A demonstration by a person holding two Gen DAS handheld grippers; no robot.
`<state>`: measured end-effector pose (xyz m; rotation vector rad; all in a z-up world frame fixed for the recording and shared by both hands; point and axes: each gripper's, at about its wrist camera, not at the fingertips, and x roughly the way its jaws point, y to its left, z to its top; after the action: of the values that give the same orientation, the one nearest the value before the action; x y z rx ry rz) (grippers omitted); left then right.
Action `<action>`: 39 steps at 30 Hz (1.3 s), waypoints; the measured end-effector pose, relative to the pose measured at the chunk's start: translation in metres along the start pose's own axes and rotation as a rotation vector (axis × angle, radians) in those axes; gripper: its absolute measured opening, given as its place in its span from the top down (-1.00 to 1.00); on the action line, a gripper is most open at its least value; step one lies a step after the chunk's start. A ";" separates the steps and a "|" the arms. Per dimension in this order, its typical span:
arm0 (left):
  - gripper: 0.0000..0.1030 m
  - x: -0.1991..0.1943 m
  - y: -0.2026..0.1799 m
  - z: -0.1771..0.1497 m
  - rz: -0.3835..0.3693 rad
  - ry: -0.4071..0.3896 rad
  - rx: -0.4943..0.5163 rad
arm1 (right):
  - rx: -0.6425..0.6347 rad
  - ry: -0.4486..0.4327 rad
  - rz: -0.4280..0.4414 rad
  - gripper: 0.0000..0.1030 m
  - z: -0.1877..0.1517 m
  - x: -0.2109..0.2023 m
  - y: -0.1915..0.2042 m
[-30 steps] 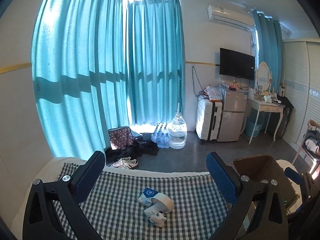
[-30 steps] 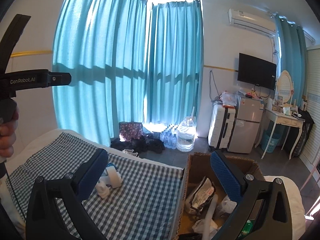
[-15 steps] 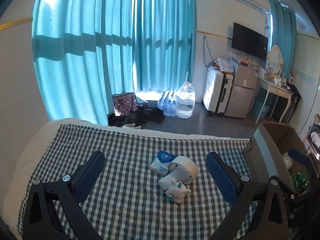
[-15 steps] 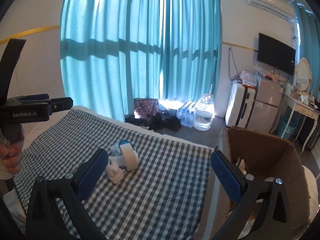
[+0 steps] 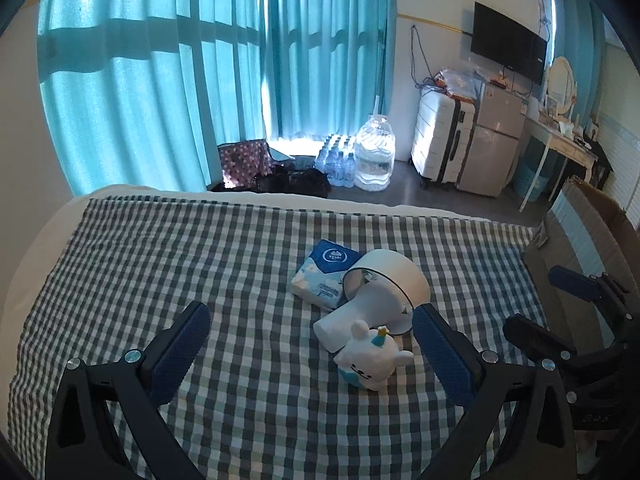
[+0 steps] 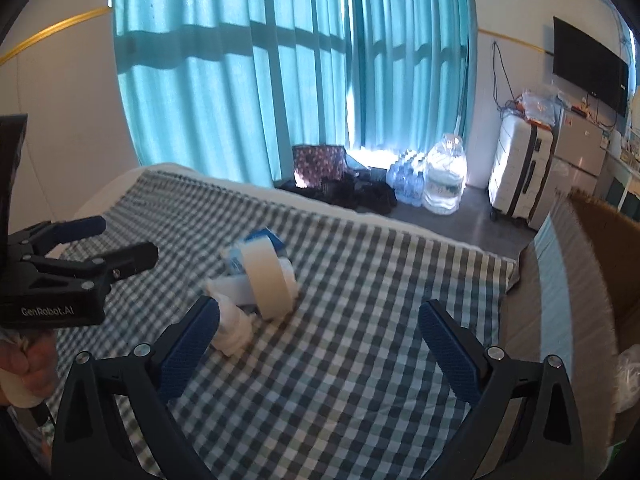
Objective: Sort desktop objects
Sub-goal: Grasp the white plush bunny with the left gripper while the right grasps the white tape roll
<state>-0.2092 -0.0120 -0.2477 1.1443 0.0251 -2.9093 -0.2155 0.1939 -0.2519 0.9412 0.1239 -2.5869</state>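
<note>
A small heap lies on the checked cloth (image 5: pixel 160 264): a blue and white tissue pack (image 5: pixel 326 272), a white round lamp-like object (image 5: pixel 380 292) lying on its side, and a white plush rabbit (image 5: pixel 370 360). My left gripper (image 5: pixel 312 350) is open and empty, just short of the heap, with the rabbit between its fingers' line. My right gripper (image 6: pixel 320 344) is open and empty above the cloth, right of the heap. The lamp-like object (image 6: pixel 266 278), tissue pack (image 6: pixel 260 240) and rabbit (image 6: pixel 232 328) show there too. The left gripper also shows in the right wrist view (image 6: pixel 108 242).
An open cardboard box (image 5: pixel 580 236) stands at the cloth's right edge; it also shows in the right wrist view (image 6: pixel 600 264). Beyond the table are teal curtains, water bottles (image 5: pixel 374 156), a suitcase (image 5: pixel 438 140) and a small fridge.
Both grippers have tilted down and moved closer to the cloth. The heap now lies nearer in both views. The right gripper has swung left, away from the box.
</note>
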 end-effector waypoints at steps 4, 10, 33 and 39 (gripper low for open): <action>-1.00 0.023 -0.009 -0.007 -0.053 0.050 0.013 | -0.004 0.015 0.001 -0.84 -0.002 0.012 -0.009; -1.00 0.056 -0.014 -0.022 -0.071 0.106 0.026 | -0.008 -0.004 0.021 -0.81 0.015 0.035 -0.012; 0.06 0.060 0.042 -0.031 0.083 0.141 -0.069 | -0.083 0.125 0.130 0.38 0.003 0.098 0.034; 0.06 0.042 0.042 -0.022 0.078 0.087 -0.064 | -0.114 0.115 0.080 0.45 -0.001 0.089 0.042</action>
<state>-0.2247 -0.0541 -0.2929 1.2317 0.0725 -2.7690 -0.2610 0.1263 -0.3069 1.0311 0.2565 -2.4252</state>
